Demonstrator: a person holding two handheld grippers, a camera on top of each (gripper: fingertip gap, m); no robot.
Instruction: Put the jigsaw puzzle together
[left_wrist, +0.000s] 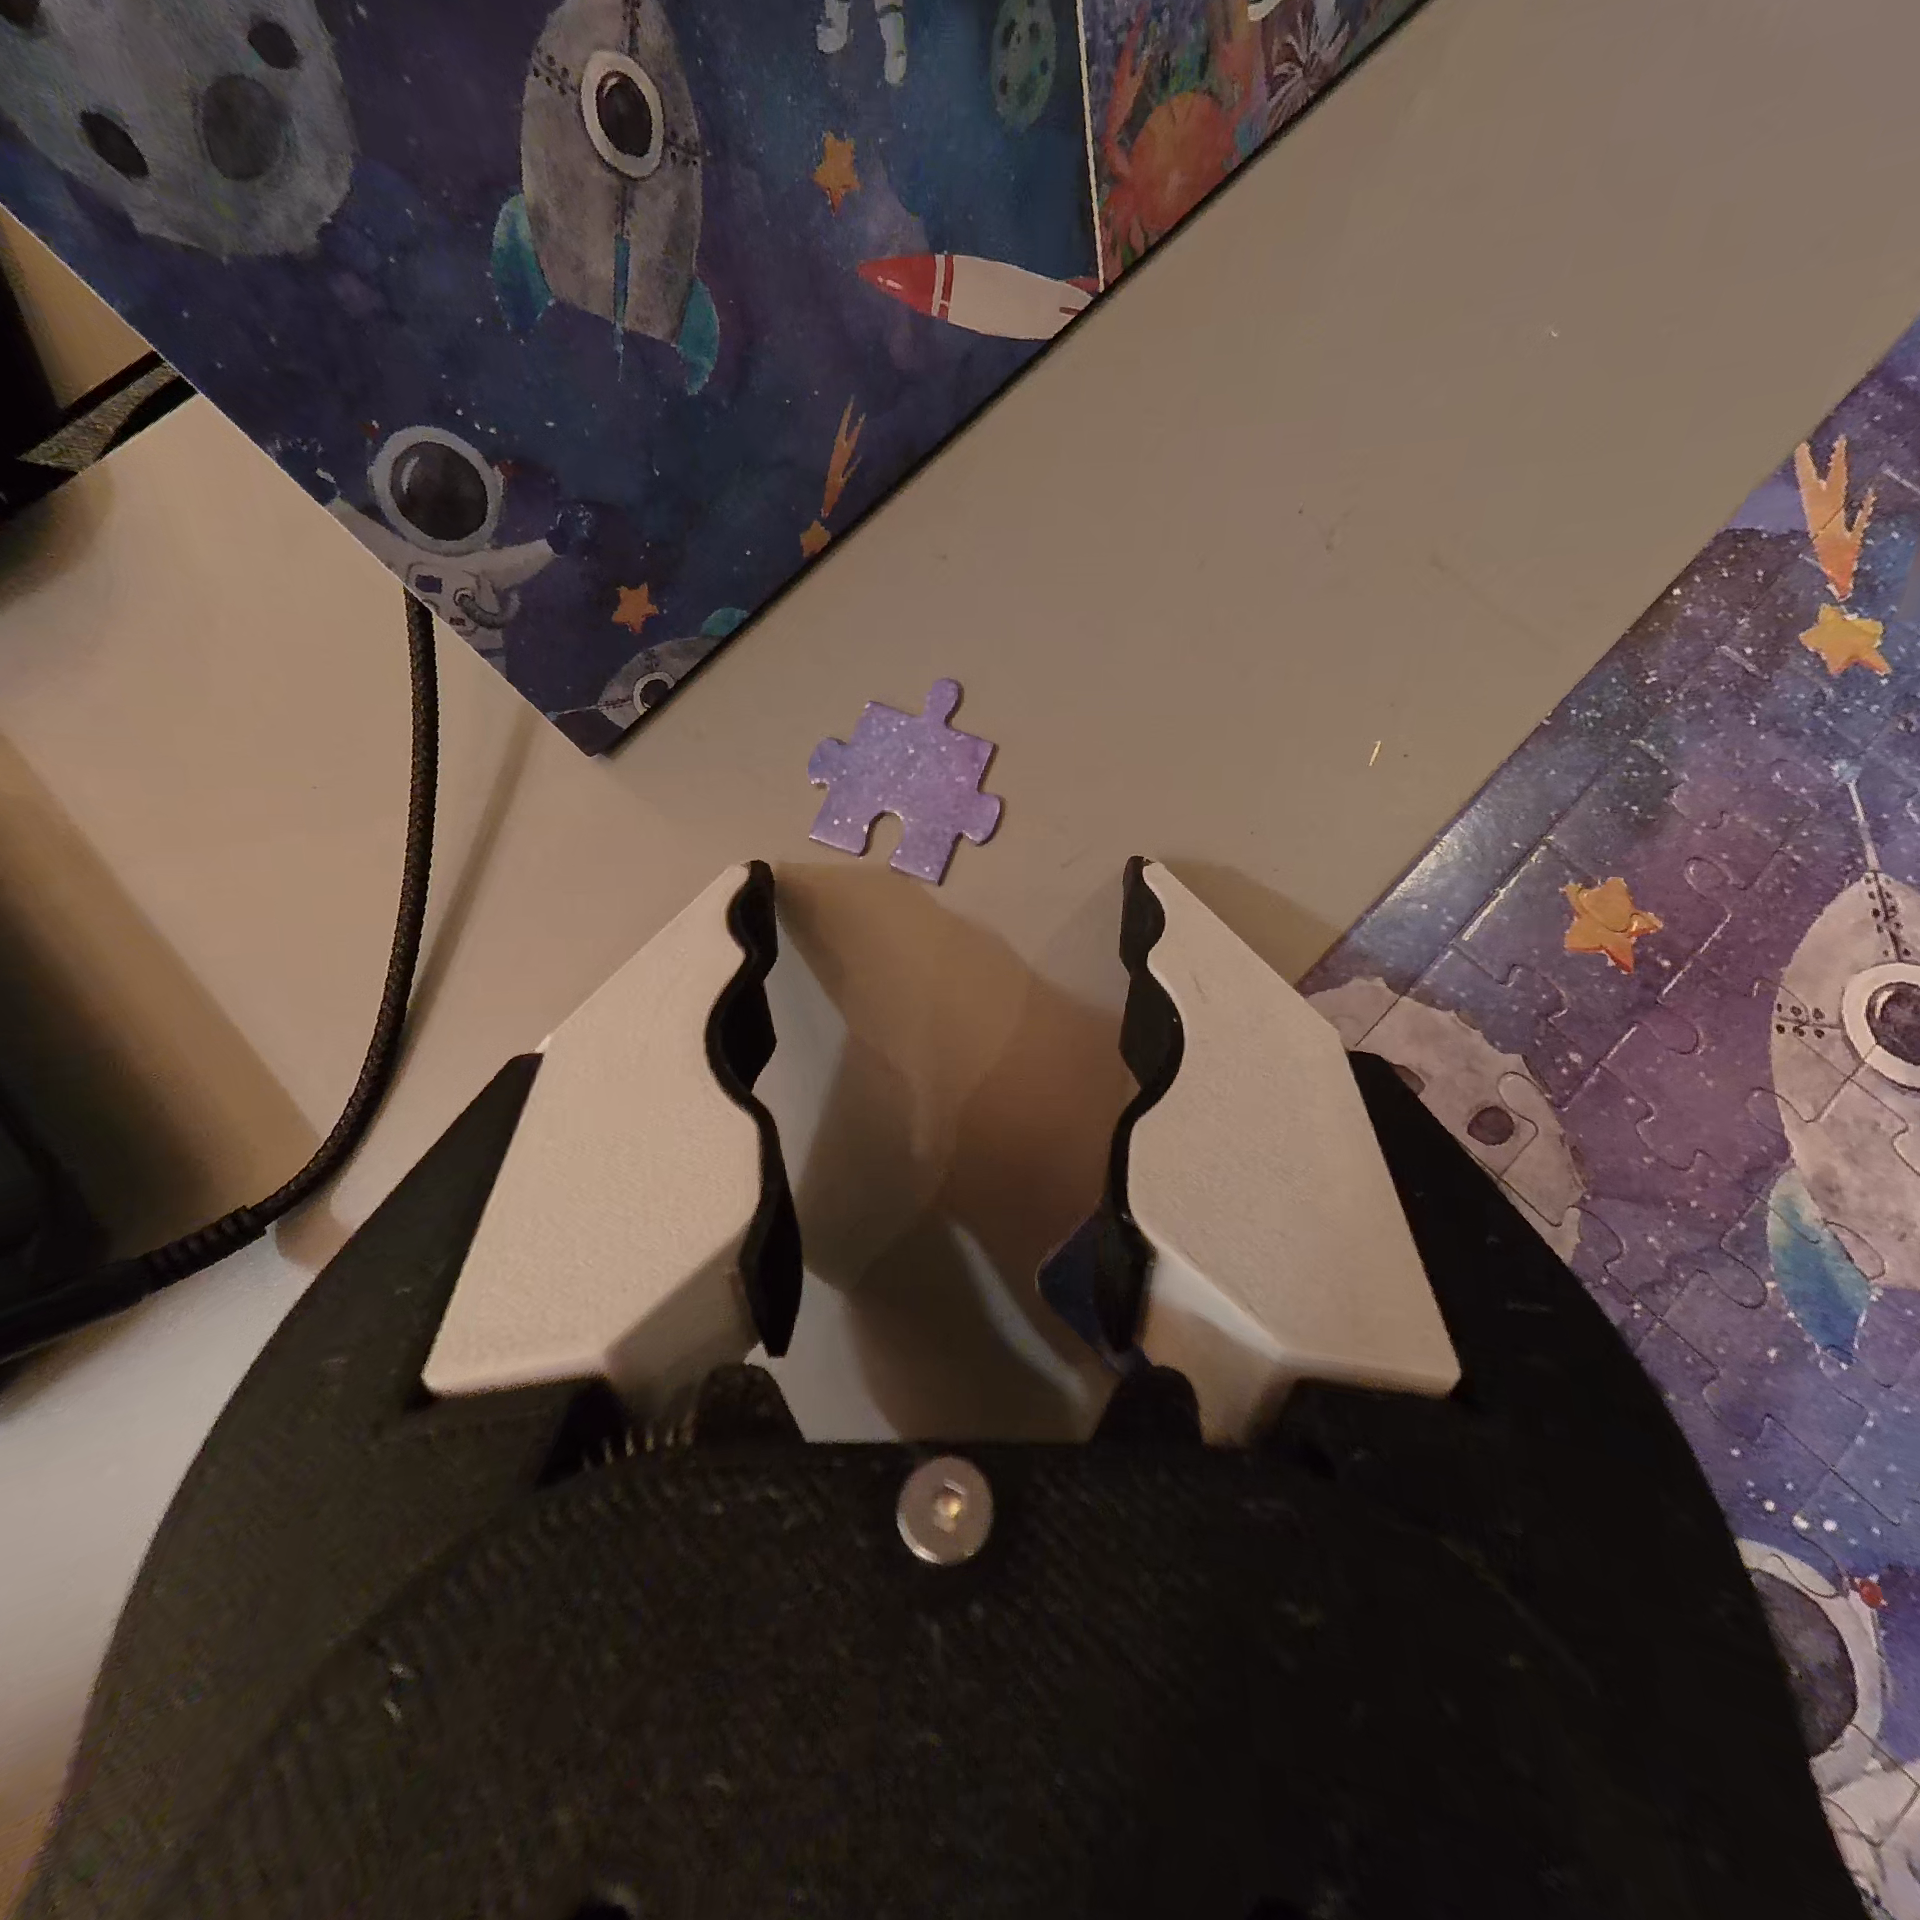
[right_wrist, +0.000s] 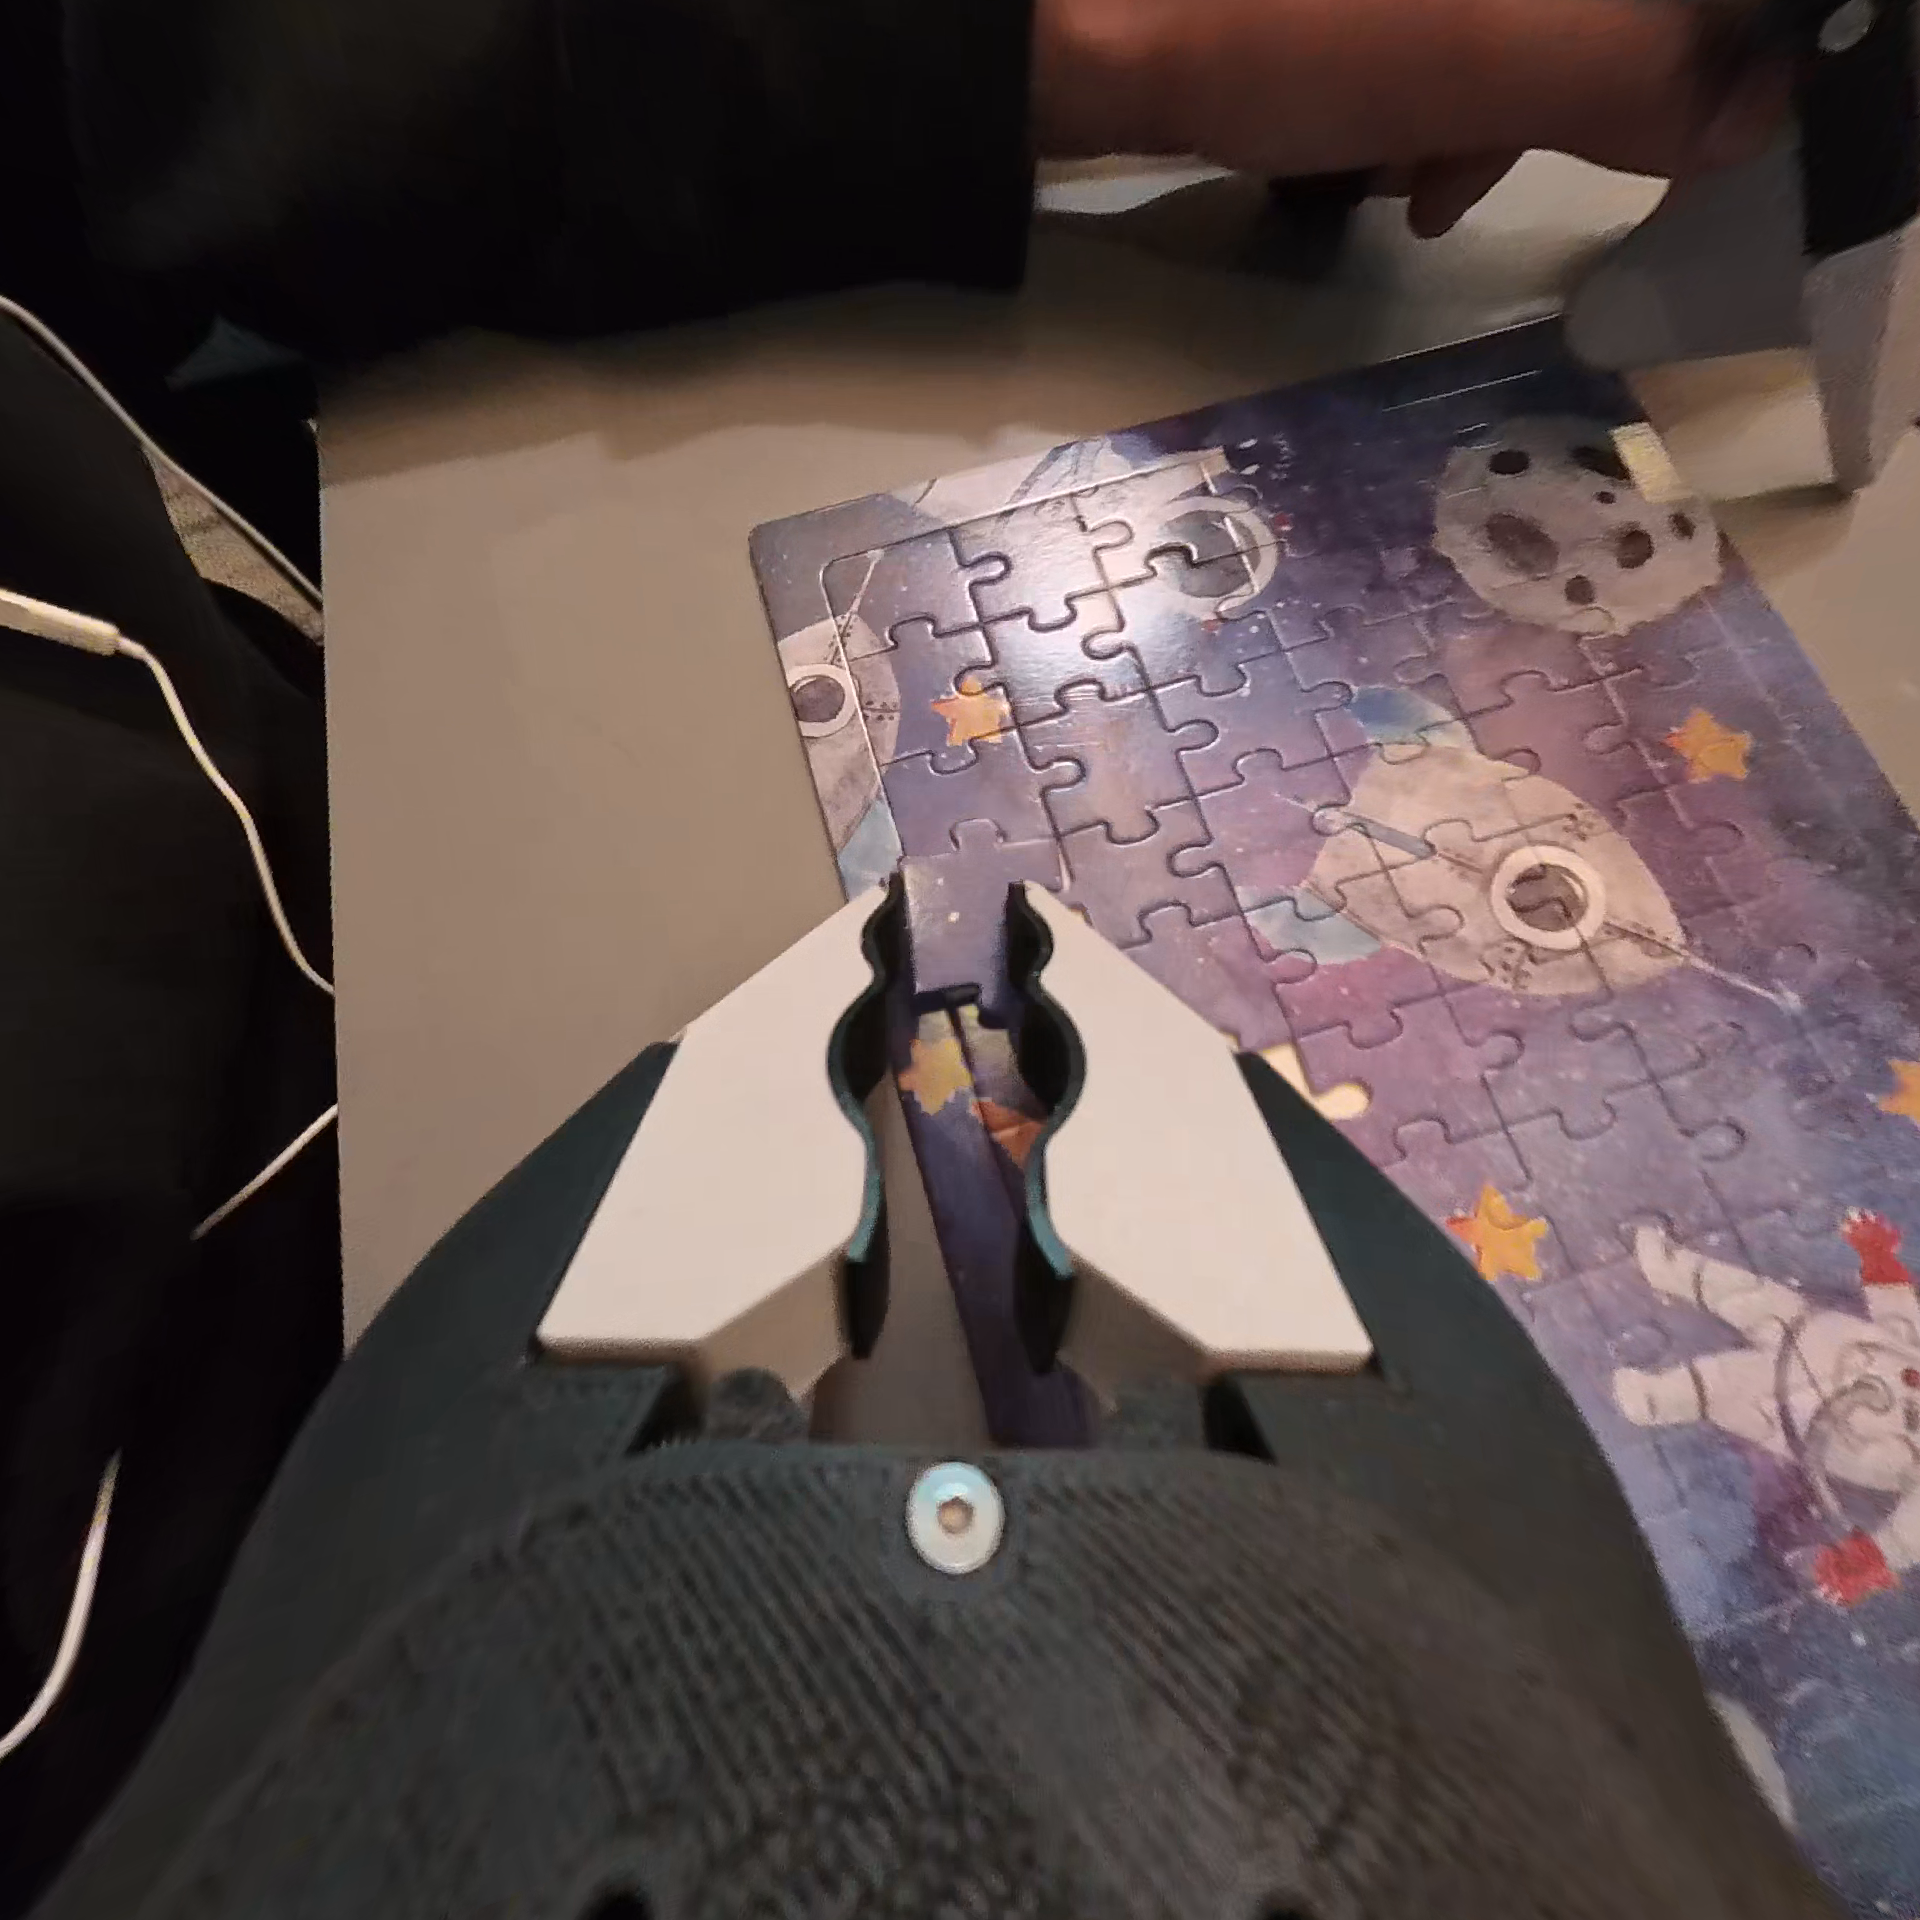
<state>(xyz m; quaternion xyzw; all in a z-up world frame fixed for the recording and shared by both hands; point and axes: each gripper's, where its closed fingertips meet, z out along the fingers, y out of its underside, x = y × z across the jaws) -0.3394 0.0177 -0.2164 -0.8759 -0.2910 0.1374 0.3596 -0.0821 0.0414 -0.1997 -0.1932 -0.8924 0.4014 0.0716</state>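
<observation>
A loose purple speckled puzzle piece (left_wrist: 906, 779) lies flat on the grey table, just ahead of my left gripper (left_wrist: 948, 871). That gripper is open wide and empty. The nearly whole space puzzle (left_wrist: 1714, 1039) lies to its right. In the right wrist view the puzzle (right_wrist: 1403, 831) fills the middle and right, with a tan piece-shaped gap (right_wrist: 1311, 1086) near my right gripper (right_wrist: 958, 896). The right gripper hovers over the puzzle's near-left edge. Its jaws stand a narrow gap apart, with the puzzle's edge showing between them and nothing clearly held.
The puzzle box with the space picture (left_wrist: 520, 312) lies at the upper left. A black braided cable (left_wrist: 416, 831) runs down the left. A person's arm (right_wrist: 1351, 94) and the blurred left gripper (right_wrist: 1704, 312) are at the far edge. A white cable (right_wrist: 208, 790) hangs off the table's left side.
</observation>
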